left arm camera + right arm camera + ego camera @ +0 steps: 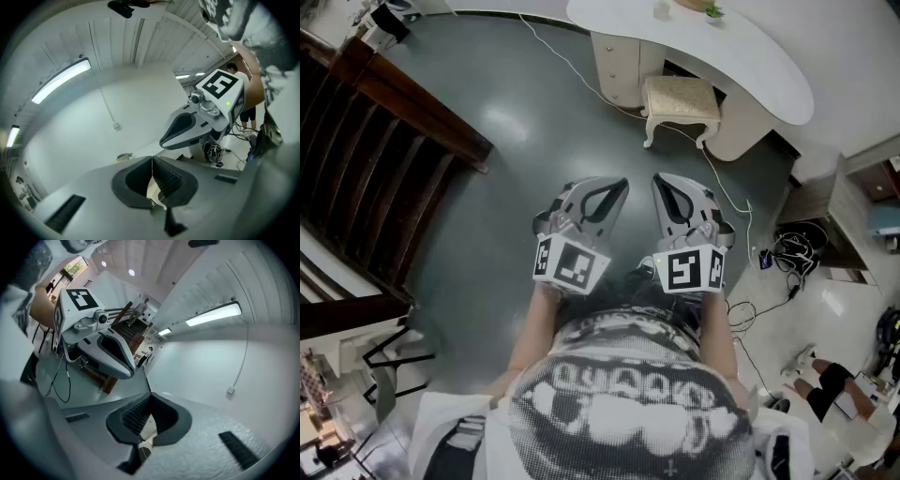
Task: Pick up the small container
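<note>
Head view: a grey floor (516,141) fills most of the field, bounded at the top by a curved white desk (750,66) and at the left by a dark wooden staircase (375,169). A cream stool (680,98) stands against the desk's front. The left gripper (623,185) and right gripper (658,180) hang side by side at waist level, well apart from the desk. Each has its jaws pressed together on nothing, as both gripper views confirm. A white cable (572,66) trails across the floor between the person and the desk. Probable hazards: the cable may catch a foot on the approach, the stool may obstruct a reach, and jaws arriving closed would knock the target instead of straddling it. The small container (662,10) is most likely the pale, low object on the far part of the desk, near a green item (711,10). It is too small here to show its shape or whether it has a lid.
</note>
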A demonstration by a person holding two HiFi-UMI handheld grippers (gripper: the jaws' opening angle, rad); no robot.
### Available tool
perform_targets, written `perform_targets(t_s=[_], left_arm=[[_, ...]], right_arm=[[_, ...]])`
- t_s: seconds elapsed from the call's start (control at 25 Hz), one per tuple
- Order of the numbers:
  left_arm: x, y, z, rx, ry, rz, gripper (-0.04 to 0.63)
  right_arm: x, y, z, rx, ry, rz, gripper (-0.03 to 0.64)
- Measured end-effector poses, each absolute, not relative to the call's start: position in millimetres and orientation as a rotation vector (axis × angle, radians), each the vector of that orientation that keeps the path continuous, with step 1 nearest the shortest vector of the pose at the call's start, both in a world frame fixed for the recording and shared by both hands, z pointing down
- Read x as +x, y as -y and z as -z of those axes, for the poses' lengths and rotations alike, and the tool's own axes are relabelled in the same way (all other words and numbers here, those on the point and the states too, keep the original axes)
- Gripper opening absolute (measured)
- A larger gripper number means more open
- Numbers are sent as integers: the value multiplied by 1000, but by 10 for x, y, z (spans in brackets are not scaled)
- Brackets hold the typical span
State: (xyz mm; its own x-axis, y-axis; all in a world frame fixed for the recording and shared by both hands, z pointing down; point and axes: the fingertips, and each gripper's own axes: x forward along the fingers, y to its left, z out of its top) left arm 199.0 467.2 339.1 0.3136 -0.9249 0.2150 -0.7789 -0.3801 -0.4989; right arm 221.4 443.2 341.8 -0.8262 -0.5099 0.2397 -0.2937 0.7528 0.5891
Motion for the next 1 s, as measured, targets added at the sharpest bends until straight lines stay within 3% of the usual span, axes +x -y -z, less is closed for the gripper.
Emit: perform_targets(t_s=[1.0], left_arm=[[2392,-4343,-3636,-2294,-1645,720,5]], right_arm=[[2651,-4043,-3703,542,2628,730,3]])
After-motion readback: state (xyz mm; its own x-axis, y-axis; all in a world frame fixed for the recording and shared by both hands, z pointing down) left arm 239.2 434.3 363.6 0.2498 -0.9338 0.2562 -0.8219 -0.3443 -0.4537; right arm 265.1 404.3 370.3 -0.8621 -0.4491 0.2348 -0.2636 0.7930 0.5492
